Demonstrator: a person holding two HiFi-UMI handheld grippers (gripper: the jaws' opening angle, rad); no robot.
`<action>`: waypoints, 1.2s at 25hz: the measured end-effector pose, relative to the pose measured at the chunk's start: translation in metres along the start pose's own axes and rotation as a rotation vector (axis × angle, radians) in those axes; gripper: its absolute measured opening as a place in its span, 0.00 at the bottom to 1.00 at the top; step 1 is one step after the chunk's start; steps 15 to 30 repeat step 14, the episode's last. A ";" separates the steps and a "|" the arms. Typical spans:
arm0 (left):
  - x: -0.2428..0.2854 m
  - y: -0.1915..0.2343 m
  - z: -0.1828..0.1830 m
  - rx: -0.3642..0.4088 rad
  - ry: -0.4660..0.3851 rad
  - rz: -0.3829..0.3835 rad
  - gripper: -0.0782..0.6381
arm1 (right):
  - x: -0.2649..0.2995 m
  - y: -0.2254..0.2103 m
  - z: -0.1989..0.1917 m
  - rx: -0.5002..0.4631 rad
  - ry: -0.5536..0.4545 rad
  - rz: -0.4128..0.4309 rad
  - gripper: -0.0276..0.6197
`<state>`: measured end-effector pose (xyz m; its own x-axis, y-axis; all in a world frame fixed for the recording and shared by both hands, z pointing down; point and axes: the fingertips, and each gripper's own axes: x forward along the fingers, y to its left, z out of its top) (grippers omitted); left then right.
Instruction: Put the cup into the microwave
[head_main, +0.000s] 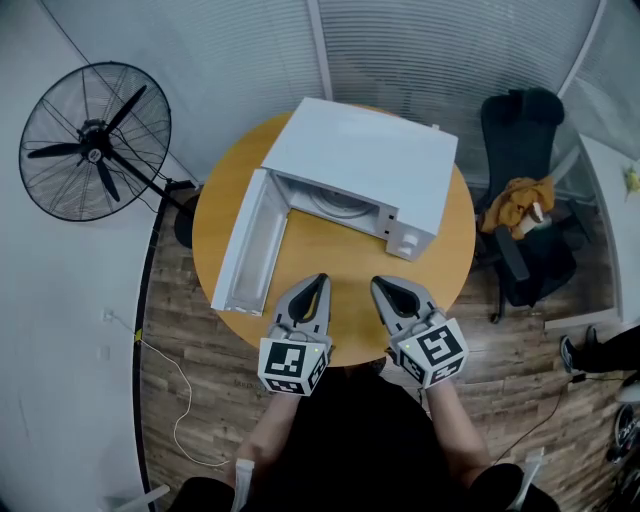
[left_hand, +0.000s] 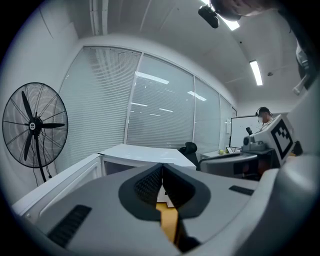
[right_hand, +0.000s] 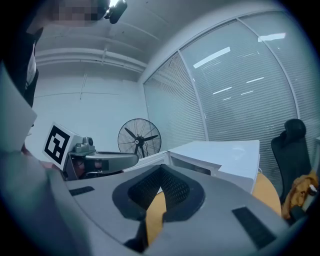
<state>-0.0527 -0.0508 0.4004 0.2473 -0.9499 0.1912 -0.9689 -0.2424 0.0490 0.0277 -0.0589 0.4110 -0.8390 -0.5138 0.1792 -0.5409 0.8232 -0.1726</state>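
I hold both grippers low over the near edge of the round wooden table (head_main: 335, 250), at its 6 o'clock. My left gripper (head_main: 319, 284) is clenched: in the left gripper view its two ribbed pads meet along one line, with nothing between them and only a strip of the tabletop showing below. My right gripper (head_main: 379, 286) is clenched as well, its pads pressed together on nothing in the right gripper view. The two sit side by side, apart from each other, and both tips point toward 12 o'clock.

The microwave (head_main: 368, 158) stands on the far half of the table, at 12 o'clock from my grippers, turned a little so that its open front faces me and slightly left. Its door (head_main: 245, 248) is swung fully out – it reaches from the front left corner of the body down toward 8 o'clock and ends near the table's edge, just beside my left gripper. Inside the cavity I see part of the round turntable (head_main: 338, 203); the rest is hidden under the top panel. Where the cup is I cannot tell – no view shows it.

Off the table, a black standing fan (head_main: 95, 140) stands at 10 o'clock on the floor. A black office chair (head_main: 520, 125) sits at 2 o'clock with an orange cloth (head_main: 520, 200) draped on it.
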 end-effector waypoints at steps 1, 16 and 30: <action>0.000 0.000 0.000 0.000 0.000 0.001 0.11 | 0.000 0.001 0.000 0.002 0.000 0.004 0.06; 0.004 0.000 -0.005 -0.002 0.010 -0.001 0.11 | -0.001 -0.002 -0.002 0.005 0.004 0.008 0.05; 0.004 0.000 -0.005 -0.002 0.010 -0.001 0.11 | -0.001 -0.002 -0.002 0.005 0.004 0.008 0.05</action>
